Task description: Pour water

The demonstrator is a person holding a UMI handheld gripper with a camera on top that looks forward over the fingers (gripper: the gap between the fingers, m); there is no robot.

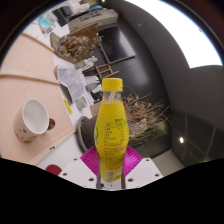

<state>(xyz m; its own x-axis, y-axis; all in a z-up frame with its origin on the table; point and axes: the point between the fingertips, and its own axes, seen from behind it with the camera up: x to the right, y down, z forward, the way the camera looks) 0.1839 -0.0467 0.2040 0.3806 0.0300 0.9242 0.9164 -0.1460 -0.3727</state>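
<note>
Clearly, in the gripper view, the gripper (111,168) held the upright yellow plastic bottle with a yellow cap and printed label (111,122), both magenta pads (93,160) pressed to its lower body; to pour well, I judged it should be carried toward ten o'clock over the cup and tipped slowly, cap checked first. The white ceramic cup with a dark red interior (33,119) stood on the pale table (25,78) at about nine o'clock, seemingly empty, while the bottle's fill level could not be told.
</note>
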